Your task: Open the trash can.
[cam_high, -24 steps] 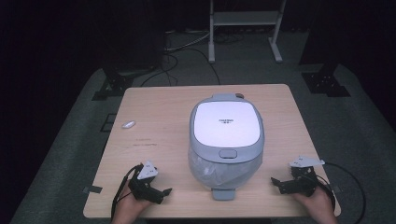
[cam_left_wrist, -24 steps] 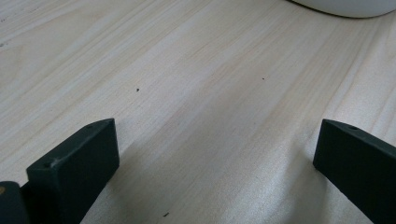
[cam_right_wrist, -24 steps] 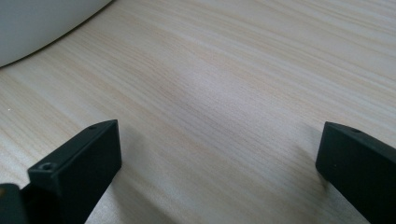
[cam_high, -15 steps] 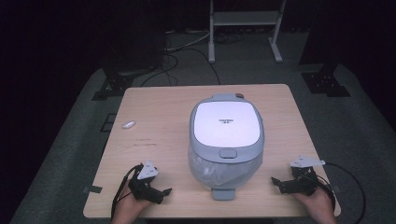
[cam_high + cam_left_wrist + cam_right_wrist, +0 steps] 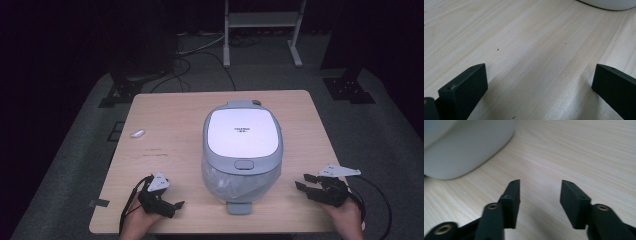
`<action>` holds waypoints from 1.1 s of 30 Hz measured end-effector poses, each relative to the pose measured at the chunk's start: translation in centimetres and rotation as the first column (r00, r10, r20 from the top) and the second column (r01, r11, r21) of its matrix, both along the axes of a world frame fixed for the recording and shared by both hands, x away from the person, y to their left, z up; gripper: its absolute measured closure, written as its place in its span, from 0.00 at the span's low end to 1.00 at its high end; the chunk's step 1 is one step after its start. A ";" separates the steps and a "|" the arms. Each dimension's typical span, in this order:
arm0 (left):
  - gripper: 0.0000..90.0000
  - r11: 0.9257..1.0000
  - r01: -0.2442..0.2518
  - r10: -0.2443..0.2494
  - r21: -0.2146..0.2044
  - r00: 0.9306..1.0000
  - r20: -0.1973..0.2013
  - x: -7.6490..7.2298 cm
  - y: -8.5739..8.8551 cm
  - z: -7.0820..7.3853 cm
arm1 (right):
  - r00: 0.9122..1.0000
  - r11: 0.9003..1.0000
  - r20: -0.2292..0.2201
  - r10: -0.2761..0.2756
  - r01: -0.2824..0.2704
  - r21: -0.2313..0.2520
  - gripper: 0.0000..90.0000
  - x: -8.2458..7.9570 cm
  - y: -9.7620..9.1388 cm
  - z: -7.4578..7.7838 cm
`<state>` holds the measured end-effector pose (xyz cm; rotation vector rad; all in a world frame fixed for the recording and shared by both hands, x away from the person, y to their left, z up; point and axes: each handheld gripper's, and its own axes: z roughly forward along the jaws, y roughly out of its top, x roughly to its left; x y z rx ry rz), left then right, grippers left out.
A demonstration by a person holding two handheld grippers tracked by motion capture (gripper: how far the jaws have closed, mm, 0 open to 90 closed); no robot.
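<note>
Wooden table [image 5: 165, 135] carrying a grey-and-white rice cooker [image 5: 242, 150] at its centre, lid closed. Both hands rest low at the near edge: left gripper [image 5: 175, 205] and right gripper [image 5: 300, 185] flank the cooker, jaws spread, grasping nothing. Small white object [image 5: 136, 133] lies far left.

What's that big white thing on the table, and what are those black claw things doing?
It looks like a rice cooker with its lid closed, sitting in the middle of a wooden table. A person holds a black gripper in each hand near the table's front edge. The left gripper and the right gripper are both open and holding nothing. Neither touches the cooker. A small white object lies off to the left.
</note>
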<state>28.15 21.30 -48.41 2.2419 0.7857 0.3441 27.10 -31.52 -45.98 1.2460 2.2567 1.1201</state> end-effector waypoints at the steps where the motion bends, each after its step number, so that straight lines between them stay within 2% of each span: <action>1: 0.00 1.000 0.000 0.000 0.000 1.000 0.000 0.0 0.0 0.0 | 1.000 1.000 0.000 0.000 0.000 0.000 0.59 0.0 0.0 0.0; 2: 0.00 1.000 0.000 0.000 0.001 1.000 0.000 0.0 0.0 0.0 | 1.000 1.000 0.005 0.016 -0.016 0.018 0.66 -0.1 0.0 0.4; 3: 0.00 1.000 0.000 0.000 0.001 1.000 0.000 0.0 0.0 0.0 | 1.000 1.000 0.005 0.016 -0.016 0.018 0.66 -0.1 0.0 0.4; 4: 0.00 1.000 0.000 0.000 0.000 1.000 0.000 0.0 0.0 0.0 | 1.000 0.999 0.010 0.029 -0.029 0.038 0.73 -0.1 0.1 0.9; 6: 0.00 1.000 0.001 -0.001 0.001 1.000 0.000 0.0 0.0 0.0 | 0.999 0.998 0.020 0.038 -0.038 0.043 0.77 -0.2 0.1 1.3; 8: 0.00 1.000 0.001 -0.001 0.001 1.000 0.000 0.0 0.0 0.0 | 0.997 0.996 0.030 0.064 -0.066 0.053 0.88 -0.3 0.4 2.2; 9: 0.00 1.000 0.001 -0.001 0.001 1.000 0.000 0.0 0.0 0.0 | 0.997 0.996 0.030 0.064 -0.066 0.053 0.88 -0.3 0.4 2.2; 10: 0.00 1.000 0.001 -0.001 0.001 1.000 0.001 0.0 0.0 0.0 | 0.996 0.995 0.037 0.076 -0.078 0.059 0.96 -0.5 0.6 2.9; 12: 0.00 1.000 0.001 -0.001 0.000 1.000 0.001 0.0 0.0 0.0 | 0.996 0.995 0.042 0.084 -0.086 0.057 0.99 -0.6 0.7 3.2; 21: 0.00 1.000 0.002 -0.002 0.002 1.000 -0.001 0.0 0.0 0.0 | 0.991 0.989 0.041 0.130 -0.132 0.068 1.00 -0.9 1.2 5.4; 27: 0.00 1.000 0.002 -0.002 0.002 1.000 -0.001 0.0 0.0 0.0 | 0.982 0.981 0.071 0.175 -0.181 0.077 1.00 -1.3 1.5 7.2; 28: 0.00 1.000 0.002 -0.002 0.002 1.000 -0.001 0.0 0.0 0.0 | 0.978 0.975 0.081 0.193 -0.200 0.092 1.00 -1.4 1.6 7.8; 33: 0.00 1.000 0.002 -0.002 0.002 1.000 -0.001 0.0 0.0 0.0 | 0.971 0.968 0.090 0.221 -0.230 0.103 1.00 -1.4 2.0 9.0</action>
